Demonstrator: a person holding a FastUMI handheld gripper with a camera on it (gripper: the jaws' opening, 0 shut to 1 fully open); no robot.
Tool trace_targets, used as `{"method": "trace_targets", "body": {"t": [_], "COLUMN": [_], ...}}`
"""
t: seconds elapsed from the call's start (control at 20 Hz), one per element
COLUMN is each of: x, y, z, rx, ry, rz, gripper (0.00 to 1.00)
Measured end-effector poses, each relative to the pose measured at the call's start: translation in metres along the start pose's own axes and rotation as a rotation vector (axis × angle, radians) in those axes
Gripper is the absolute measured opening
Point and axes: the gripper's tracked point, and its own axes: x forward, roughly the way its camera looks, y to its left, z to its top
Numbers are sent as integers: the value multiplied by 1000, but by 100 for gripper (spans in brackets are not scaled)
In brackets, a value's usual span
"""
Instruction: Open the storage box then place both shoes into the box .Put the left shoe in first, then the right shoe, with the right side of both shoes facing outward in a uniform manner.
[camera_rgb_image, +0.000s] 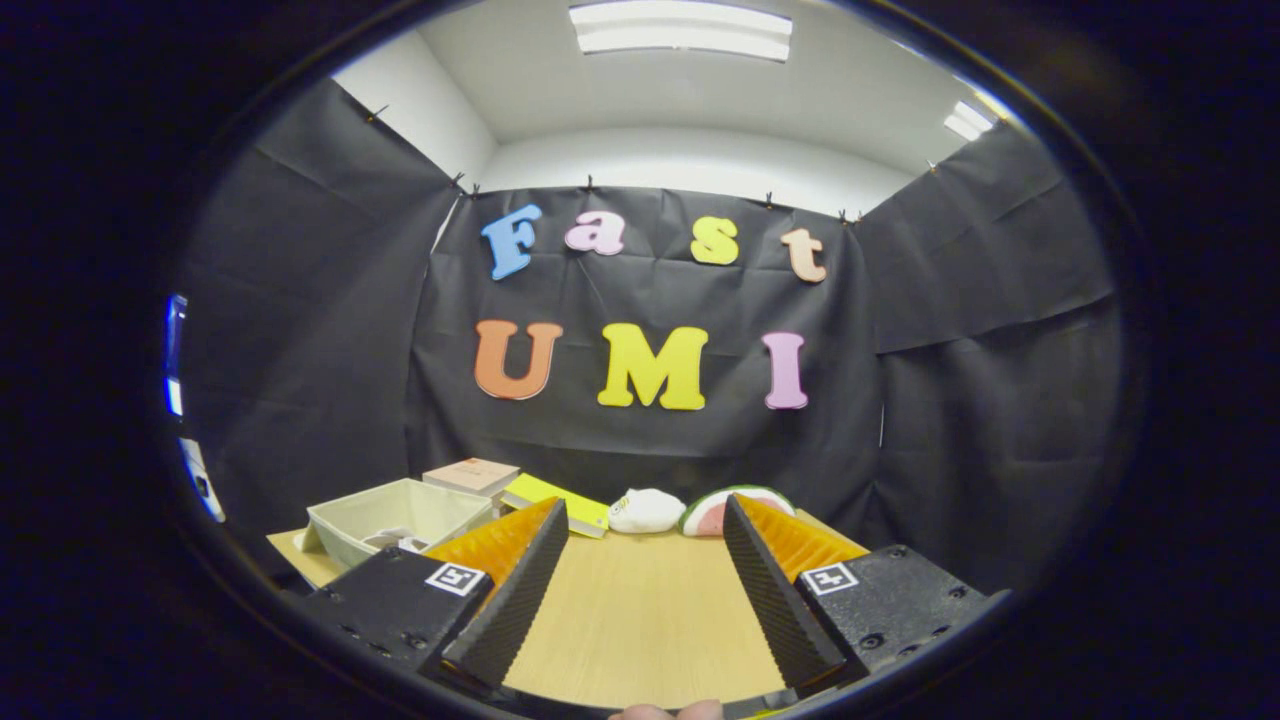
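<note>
My gripper (645, 510) is open, its two fingers spread wide over the wooden table (640, 610) with nothing between them. A pale open-topped box (400, 515) stands on the table just left of the left finger (520, 580), which partly hides it. Something whitish lies inside the box; I cannot tell what it is.
Beyond the fingers, along the back wall, lie a brown-covered book (472, 476), a yellow book (556, 500), a white plush toy (645, 510) and a watermelon-slice toy (712, 510). Part of a hand (665, 711) shows below the fingers. Black cloth walls close in the table.
</note>
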Motion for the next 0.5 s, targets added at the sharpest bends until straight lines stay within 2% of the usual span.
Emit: {"method": "trace_targets", "body": {"t": [0.2, 0.5], "x": [-11, -17], "y": [12, 31], "z": [13, 1], "rx": [-49, -37], "ry": [-8, 49], "rz": [16, 66], "gripper": [99, 100]}}
